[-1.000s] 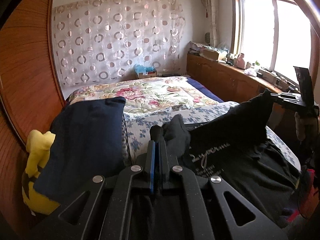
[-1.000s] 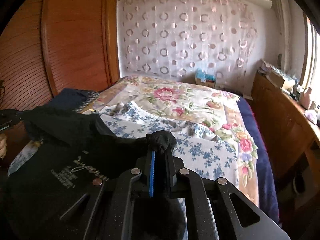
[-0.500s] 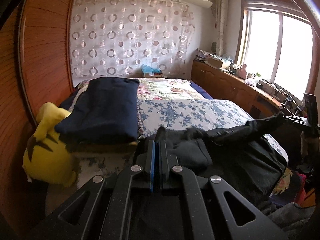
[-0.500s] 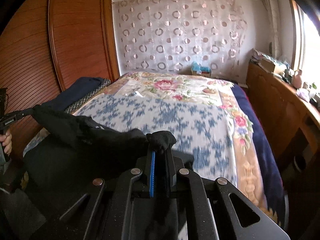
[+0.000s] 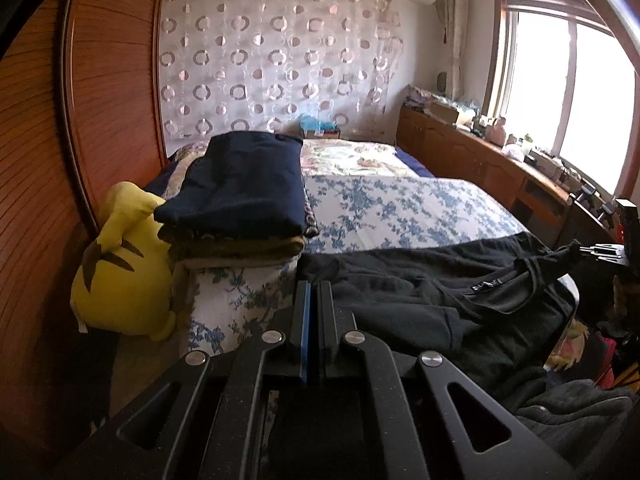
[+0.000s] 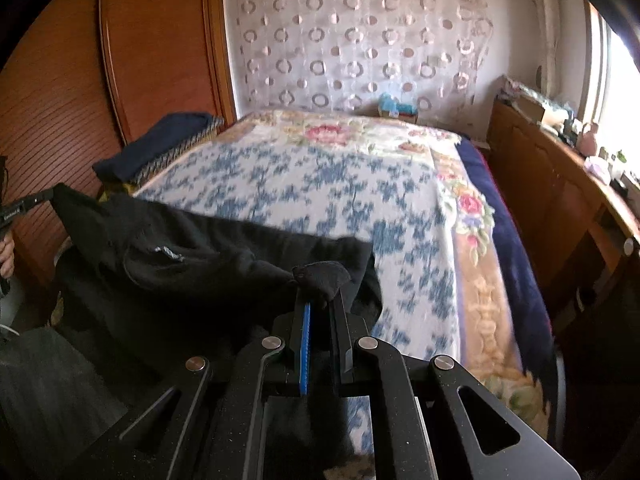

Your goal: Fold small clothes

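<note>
Right wrist: right gripper [image 6: 320, 300] jaws clamp the black garment [image 6: 192, 256] over the bed [image 6: 320, 184].

Right gripper [image 6: 318, 304] fingers pinch black garment [image 6: 192, 264] corner; garment drapes over blue-floral bedspread [image 6: 320, 184] edge.

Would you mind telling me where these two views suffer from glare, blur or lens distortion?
Left wrist view: the window is blown out white, and the wooden wardrobe bows with fisheye curvature. Right wrist view: the blue floral sheet is smeared by motion blur, and the black garment shows little detail.
</note>
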`<state>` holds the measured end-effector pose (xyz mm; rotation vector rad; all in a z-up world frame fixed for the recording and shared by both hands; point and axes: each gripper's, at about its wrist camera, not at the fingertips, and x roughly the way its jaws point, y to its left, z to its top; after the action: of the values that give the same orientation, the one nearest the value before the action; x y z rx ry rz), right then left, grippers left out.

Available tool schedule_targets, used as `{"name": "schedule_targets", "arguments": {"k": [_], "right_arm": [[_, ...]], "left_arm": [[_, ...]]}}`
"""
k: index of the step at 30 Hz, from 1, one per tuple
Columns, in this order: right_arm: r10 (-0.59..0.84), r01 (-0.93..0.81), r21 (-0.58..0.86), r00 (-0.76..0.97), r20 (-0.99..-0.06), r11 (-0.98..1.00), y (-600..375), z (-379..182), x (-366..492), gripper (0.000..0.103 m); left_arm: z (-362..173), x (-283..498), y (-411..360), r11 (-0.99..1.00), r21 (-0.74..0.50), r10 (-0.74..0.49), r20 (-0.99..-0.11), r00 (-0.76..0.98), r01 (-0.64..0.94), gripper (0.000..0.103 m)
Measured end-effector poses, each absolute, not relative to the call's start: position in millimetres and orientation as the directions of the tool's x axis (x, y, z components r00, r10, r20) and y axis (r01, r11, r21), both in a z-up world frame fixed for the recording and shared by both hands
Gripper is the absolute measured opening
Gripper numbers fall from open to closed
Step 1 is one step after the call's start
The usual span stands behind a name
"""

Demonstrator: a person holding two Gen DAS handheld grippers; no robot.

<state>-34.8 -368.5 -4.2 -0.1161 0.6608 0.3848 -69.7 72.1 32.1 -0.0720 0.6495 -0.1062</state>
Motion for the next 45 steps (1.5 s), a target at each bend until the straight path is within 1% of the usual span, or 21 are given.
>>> {"name": "schedule_targets", "arguments": {"k": [5, 7, 8, 9, 10, 11, 12, 13, 15, 16, 18, 20, 23, 27, 30, 34, 36, 39, 45], "right_arm": [[0.293, -0.368, 0.031, 0.681, -0.671, 0.929, -364, -24, -20, 0.008], [0.283, -0.369, 0.02, 0.674, -0.683, 0.929, -363, -23, -17, 0.008], [0.276, -0.367, 0.014, 0.675, -0.684, 0.93, -364, -21, -17, 0.009], [0.271, -0.364, 0.008, 0.679, -0.682, 0.931, -365, -18, -18, 0.017], [0.263, -0.359, -0.003, 0.69, -0.675, 0.934, -366, -13, -19, 0.021], [0.254, -0.351, -0.014, 0.703, -0.664, 0.936, -367, -8, -20, 0.031], [0.248, -0.344, -0.021, 0.715, -0.654, 0.939, -368, -5, -18, 0.038], [0.246, -0.342, -0.026, 0.724, -0.644, 0.939, -368, -4, -18, 0.04], [0.233, -0.331, -0.042, 0.741, -0.63, 0.943, -367, 2, -14, 0.046], [0.226, -0.327, -0.049, 0.748, -0.624, 0.944, -366, 3, -12, 0.047], [0.224, -0.322, -0.053, 0.758, -0.613, 0.945, -363, 3, -4, 0.047], [0.227, -0.317, -0.045, 0.766, -0.602, 0.948, -360, 1, 9, 0.047], [0.246, -0.328, -0.027, 0.759, -0.603, 0.944, -354, -5, 27, 0.047], [0.255, -0.33, 0.001, 0.728, -0.636, 0.944, -353, -23, 54, 0.047], [0.257, -0.329, 0.017, 0.703, -0.663, 0.944, -355, -33, 68, 0.047], [0.252, -0.316, 0.039, 0.671, -0.698, 0.948, -361, -44, 80, 0.047], [0.261, -0.314, 0.057, 0.657, -0.707, 0.948, -362, -45, 85, 0.051], [0.273, -0.313, 0.074, 0.662, -0.698, 0.947, -363, -43, 83, 0.055], [0.281, -0.319, 0.075, 0.669, -0.689, 0.945, -363, -46, 81, 0.058]], "left_arm": [[26, -71, 76, 0.993, -0.094, -0.112, -0.617, 0.779, 0.069, 0.004], [27, -70, 78, 0.994, -0.088, -0.102, -0.618, 0.78, 0.06, 0.012], [27, -70, 79, 0.995, -0.086, -0.099, -0.616, 0.781, 0.058, 0.025], [27, -69, 80, 0.995, -0.084, -0.096, -0.614, 0.784, 0.056, 0.035], [27, -66, 81, 0.995, -0.083, -0.097, -0.612, 0.785, 0.058, 0.04], [26, -64, 81, 0.995, -0.083, -0.1, -0.613, 0.784, 0.063, 0.041], [25, -59, 82, 0.994, -0.083, -0.104, -0.615, 0.782, 0.067, 0.044], [23, -54, 82, 0.994, -0.082, -0.104, -0.62, 0.777, 0.068, 0.046], [21, -43, 83, 0.995, -0.08, -0.103, -0.63, 0.77, 0.067, 0.06], [20, -36, 82, 0.994, -0.085, -0.112, -0.638, 0.761, 0.075, 0.062], [21, -29, 79, 0.992, -0.081, -0.124, -0.639, 0.759, 0.094, 0.07], [21, -22, 74, 0.992, -0.066, -0.122, -0.64, 0.758, 0.104, 0.076], [20, -11, 71, 0.992, -0.054, -0.119, -0.645, 0.755, 0.11, 0.076], [11, 6, 70, 0.993, -0.047, -0.113, -0.66, 0.743, 0.109, 0.076], [0, 25, 73, 0.995, -0.047, -0.098, -0.69, 0.718, 0.09, 0.076], [-15, 44, 77, 0.994, -0.066, -0.108, -0.725, 0.68, 0.088, 0.076], [-20, 48, 77, 0.993, -0.07, -0.114, -0.736, 0.667, 0.093, 0.076], [-29, 54, 72, 0.985, -0.115, -0.169, -0.761, 0.627, 0.126, 0.076], [-37, 60, 65, 0.986, -0.099, -0.161, -0.78, 0.604, 0.136, 0.076]]}}
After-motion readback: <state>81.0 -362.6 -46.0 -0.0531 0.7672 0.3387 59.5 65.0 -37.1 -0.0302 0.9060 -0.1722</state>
